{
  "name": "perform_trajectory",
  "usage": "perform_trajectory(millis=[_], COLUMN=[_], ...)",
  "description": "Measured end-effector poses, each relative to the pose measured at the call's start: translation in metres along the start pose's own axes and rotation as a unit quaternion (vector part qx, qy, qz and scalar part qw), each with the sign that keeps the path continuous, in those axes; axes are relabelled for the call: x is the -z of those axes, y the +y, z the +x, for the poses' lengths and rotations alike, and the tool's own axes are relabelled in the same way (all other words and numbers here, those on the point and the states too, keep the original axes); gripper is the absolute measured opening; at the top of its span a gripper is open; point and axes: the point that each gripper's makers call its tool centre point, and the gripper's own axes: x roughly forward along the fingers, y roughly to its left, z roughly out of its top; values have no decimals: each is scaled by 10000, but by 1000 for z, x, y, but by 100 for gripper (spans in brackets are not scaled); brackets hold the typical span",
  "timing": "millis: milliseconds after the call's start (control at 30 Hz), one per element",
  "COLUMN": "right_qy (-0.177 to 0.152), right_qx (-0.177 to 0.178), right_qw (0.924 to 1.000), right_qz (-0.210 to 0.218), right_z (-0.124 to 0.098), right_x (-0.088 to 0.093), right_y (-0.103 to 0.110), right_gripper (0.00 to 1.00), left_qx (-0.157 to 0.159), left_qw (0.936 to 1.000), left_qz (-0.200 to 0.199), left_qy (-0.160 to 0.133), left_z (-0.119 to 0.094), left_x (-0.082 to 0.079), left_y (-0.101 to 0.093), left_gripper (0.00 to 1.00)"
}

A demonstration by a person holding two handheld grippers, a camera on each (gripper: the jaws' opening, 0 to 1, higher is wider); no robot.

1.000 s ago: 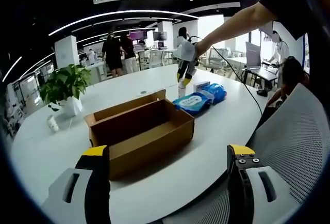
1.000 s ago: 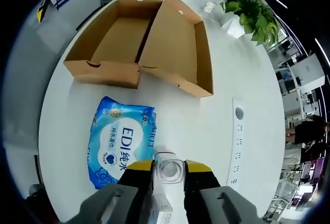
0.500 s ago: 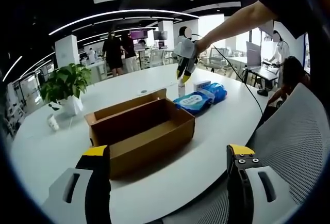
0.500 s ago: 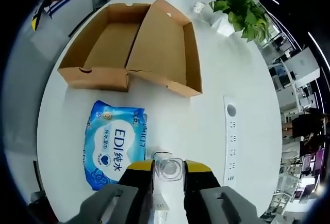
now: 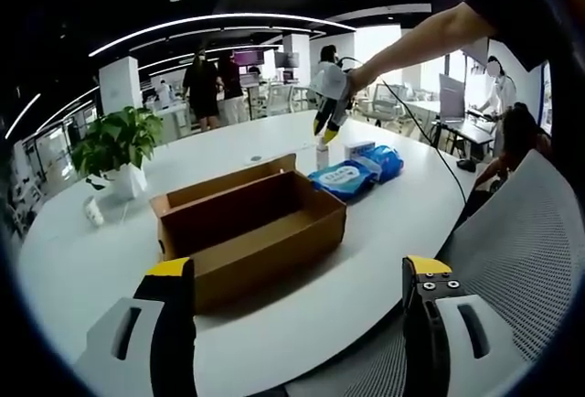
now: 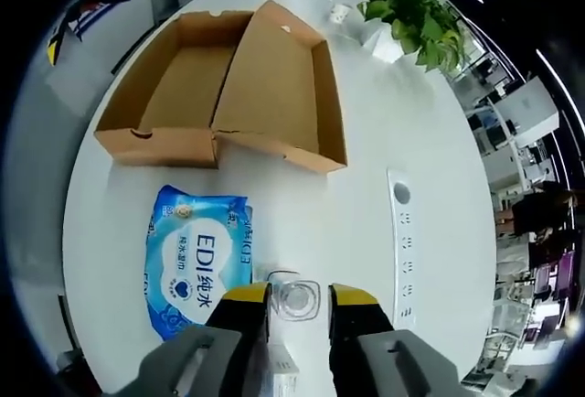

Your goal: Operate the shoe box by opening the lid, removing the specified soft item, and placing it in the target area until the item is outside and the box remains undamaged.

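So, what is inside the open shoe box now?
In the right gripper view, the shoe box shows a bare brown floor, and its opened lid is bare too. Only the strip behind the near wall is hidden. The blue wipes pack lies outside on the table.

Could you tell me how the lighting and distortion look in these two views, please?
Left gripper view: the ceiling light strips bow into arcs from fisheye distortion, and the bright windows wash out behind the right gripper. Right gripper view: even light with soft shadows inside the open shoe box, print on the blue wipes pack stays sharp, and the white table curves near its edge.
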Motion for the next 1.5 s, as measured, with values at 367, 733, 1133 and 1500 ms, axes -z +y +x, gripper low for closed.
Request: perform_trajectory(millis=[367, 733, 1133, 1500], right_qy=[-12, -87, -417, -772], right_qx=[7, 136, 325, 454], right_qw=[10000, 9989, 9943, 9871], right_qz=[66, 435, 922, 1328], right_z=[-3, -7, -14, -20], right_x=[-3, -4, -17, -42], right_y=[3, 4, 7, 7], right_gripper=[26, 33, 42, 47], left_qx=[-48, -174, -268, -443], left_qw=[10000, 9997, 9993, 9971], left_qz=[-13, 34, -203, -609], left_qy=[8, 181, 160, 49], left_z=[0, 0, -1, -5], left_x=[0, 6, 5, 3], left_y=[2, 5, 10, 21], left_gripper=[98, 99, 96, 90])
